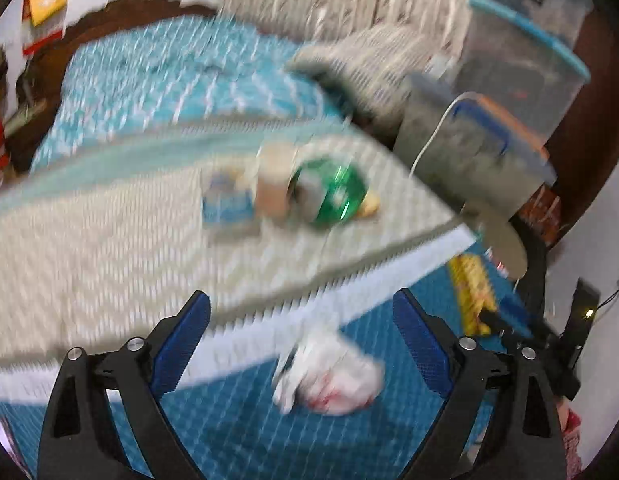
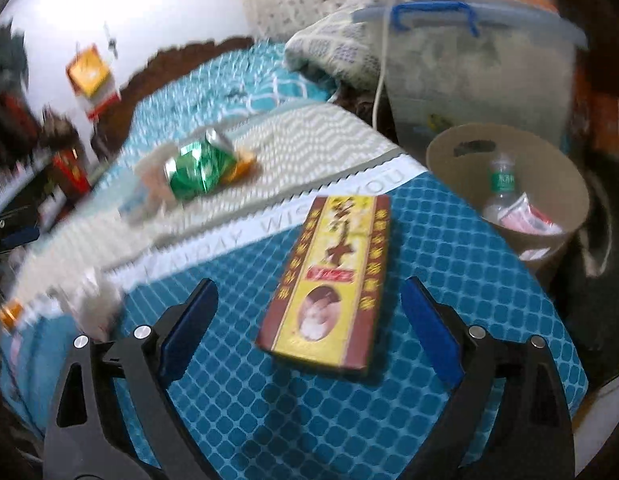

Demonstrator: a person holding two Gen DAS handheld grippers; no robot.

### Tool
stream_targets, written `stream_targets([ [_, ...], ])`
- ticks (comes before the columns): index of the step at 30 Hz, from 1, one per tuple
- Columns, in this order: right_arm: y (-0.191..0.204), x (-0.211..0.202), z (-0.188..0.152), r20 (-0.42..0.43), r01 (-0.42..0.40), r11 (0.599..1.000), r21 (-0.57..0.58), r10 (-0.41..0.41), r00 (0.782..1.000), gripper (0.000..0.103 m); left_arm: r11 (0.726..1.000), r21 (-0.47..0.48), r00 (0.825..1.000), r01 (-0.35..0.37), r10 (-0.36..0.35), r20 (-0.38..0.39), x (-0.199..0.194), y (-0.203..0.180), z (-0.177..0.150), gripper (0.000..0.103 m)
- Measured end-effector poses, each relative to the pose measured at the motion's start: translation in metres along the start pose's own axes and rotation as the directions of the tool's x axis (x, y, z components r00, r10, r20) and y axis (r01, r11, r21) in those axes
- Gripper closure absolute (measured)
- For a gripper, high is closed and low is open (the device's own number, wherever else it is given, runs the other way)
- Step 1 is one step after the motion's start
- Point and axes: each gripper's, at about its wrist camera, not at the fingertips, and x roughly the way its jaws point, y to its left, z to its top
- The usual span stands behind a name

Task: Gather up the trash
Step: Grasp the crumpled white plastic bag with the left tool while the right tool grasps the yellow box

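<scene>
Blue bedspread [image 2: 349,420] edge beside bin [image 2: 509,184]; released left gripper [image 1: 301,344], released right gripper [image 2: 309,328], box [image 2: 329,280] between.

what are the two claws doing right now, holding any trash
Left claw: open, holding nothing; a crumpled white wrapper lies on the bed between its fingers.
Right claw: open, holding nothing; the red-and-yellow box lies between its fingers, untouched.

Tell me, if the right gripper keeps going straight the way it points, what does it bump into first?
Probably the long red and yellow box lying on the blue bedspread. The open right gripper points at it, empty.
</scene>
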Motion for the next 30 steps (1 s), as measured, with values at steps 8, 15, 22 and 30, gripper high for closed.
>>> stream_targets([
  [8, 0.009, 0.016, -0.005, -0.052, 0.089, 0.994, -0.058, -0.093, 0.994, 0.01, 0.996, -0.084, 0.986, 0.012, -0.025, -0.163, 0.047, 0.005, -0.041, 0.009],
  [15, 0.005, 0.019, -0.006, -0.067, 0.091, 0.994, -0.056, -0.094, 0.993, 0.026, 0.999, 0.001, 0.989, -0.044, 0.044, -0.144, 0.063, -0.02, -0.053, 0.009],
  [22, -0.003, 0.011, -0.008, -0.027, 0.062, 0.997, -0.036, -0.063, 0.998, 0.035, 0.999, 0.05, 0.978, -0.014, 0.024, -0.205, 0.081, -0.043, -0.055, 0.065],
  [30, -0.039, -0.004, -0.003, 0.033, 0.016, 0.995, 0.097, -0.019, 0.999, 0.036, 0.985, 0.092, 0.97, 0.145, -0.123, -0.212, 0.084, -0.09, -0.037, 0.066],
])
